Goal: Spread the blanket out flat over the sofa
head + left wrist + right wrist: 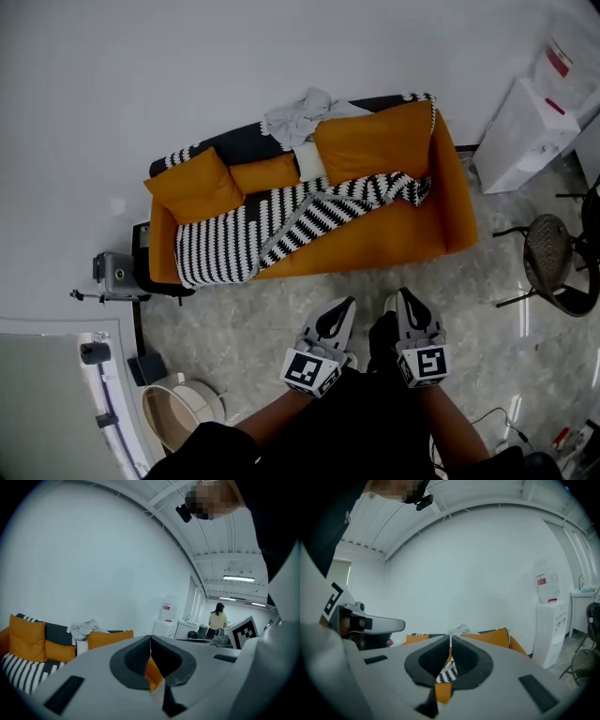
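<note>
The left gripper (pixel 345 305) and right gripper (pixel 403 298) sit side by side before the person, well short of the sofa (pixel 394 236), each with jaws pressed together on nothing. The blanket (pixel 281 220) lies rumpled across its seat.

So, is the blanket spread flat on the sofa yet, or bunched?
Bunched, not flat. The striped blanket lies rumpled, folded over itself across the left seat; the sofa shows bare orange at its right end.
</note>
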The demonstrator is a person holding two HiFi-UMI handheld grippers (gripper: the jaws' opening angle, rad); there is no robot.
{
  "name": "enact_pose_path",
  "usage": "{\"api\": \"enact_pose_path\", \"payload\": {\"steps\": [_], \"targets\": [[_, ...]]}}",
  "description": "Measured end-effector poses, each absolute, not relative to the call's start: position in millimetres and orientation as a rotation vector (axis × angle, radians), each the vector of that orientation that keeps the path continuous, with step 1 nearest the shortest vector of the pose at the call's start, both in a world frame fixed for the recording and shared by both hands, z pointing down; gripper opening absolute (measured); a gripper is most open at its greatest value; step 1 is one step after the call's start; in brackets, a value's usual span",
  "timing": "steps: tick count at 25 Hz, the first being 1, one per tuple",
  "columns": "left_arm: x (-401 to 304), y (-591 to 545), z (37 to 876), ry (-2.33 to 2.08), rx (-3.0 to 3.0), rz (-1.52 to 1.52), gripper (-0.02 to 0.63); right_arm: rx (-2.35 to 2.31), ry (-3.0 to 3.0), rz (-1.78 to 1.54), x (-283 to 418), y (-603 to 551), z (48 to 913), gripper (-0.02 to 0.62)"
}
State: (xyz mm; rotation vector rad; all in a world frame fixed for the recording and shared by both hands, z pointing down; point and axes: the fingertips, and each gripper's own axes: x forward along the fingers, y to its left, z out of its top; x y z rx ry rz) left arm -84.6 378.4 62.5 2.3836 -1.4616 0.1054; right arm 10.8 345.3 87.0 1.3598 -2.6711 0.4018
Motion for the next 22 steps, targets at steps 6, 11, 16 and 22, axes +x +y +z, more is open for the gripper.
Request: {"api": "enact_pose_path", "payload": {"steps": [6, 11, 16, 22], "targets": [[-64, 287, 116, -1.513, 2.26, 0.109, 0.014, 1.325, -2.673, 0.613, 42, 209, 150, 0.04], [-63, 255, 159, -1.519, 2.163, 0.118, 0.014, 1.294, -2.63, 0.701, 44, 149, 195, 0.04], [-63, 220, 212, -1.48, 2.164, 0.142, 0.014, 1.299, -2.594, 0.638, 43, 104, 256, 0.041], [-68, 177, 269, -1.338, 2.275, 0.206, 0.014, 1.33, -2.449, 0.76, 32, 64, 365, 0.041]]}}
